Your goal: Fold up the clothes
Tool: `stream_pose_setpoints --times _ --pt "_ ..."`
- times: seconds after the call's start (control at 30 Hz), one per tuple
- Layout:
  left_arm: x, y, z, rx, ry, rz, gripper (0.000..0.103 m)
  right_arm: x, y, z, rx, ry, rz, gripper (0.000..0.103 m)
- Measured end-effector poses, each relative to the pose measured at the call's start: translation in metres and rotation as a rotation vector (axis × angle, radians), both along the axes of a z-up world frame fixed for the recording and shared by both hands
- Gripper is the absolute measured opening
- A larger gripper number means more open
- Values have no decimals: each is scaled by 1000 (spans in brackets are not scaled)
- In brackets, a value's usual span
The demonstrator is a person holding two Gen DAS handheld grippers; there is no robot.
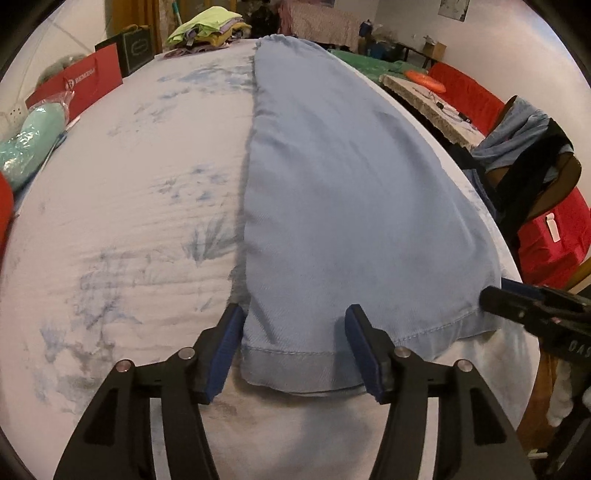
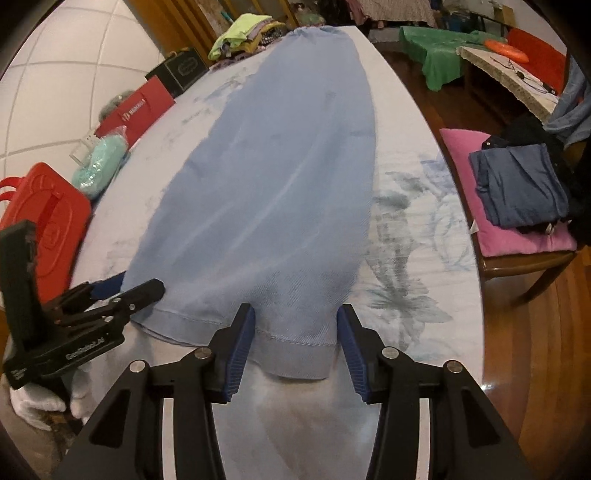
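Light blue trousers (image 1: 332,177) lie folded lengthwise, flat along the table, hem toward me; they also show in the right wrist view (image 2: 280,177). My left gripper (image 1: 293,317) is open, its blue pads either side of the hem's left part, just above the cloth. My right gripper (image 2: 295,319) is open over the hem's right part. Each gripper shows in the other's view: the right one (image 1: 532,306) at the hem's right corner, the left one (image 2: 122,291) at its left corner.
The table (image 1: 129,221) has a white cloth with blue print. Red bags (image 2: 44,221), a mint bundle (image 2: 99,166) and a black box line its left edge. A stack of folded clothes (image 1: 207,29) sits at the far end. A chair with clothes on a pink cushion (image 2: 517,199) stands right.
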State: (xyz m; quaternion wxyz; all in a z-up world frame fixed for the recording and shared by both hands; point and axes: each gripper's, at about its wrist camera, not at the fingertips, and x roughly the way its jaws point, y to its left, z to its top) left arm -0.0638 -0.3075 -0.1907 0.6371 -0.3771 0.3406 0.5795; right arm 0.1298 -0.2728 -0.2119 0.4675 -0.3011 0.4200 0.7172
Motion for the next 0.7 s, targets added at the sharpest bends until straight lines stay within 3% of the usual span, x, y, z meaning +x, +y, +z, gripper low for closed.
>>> stream_pose_setpoints --times 0.1,0.2,0.37,0.47,0.7 --pt "8 1 -2 -6 36 19 56 -8 -1 -1 33 -35 12 47" --pt "14 -1 1 -38 2 7 44 -15 -2 0 51 -82 27 45" --pt "22 -3 2 -51 23 -5 44 -13 -2 0 47 -88 31 39" --pt "22 -4 3 -59 -7 -3 21 -15 -1 0 40 -104 19 40" --pt "24 -6 3 -42 -10 -12 20 -18 -3 0 33 -120 3 41"
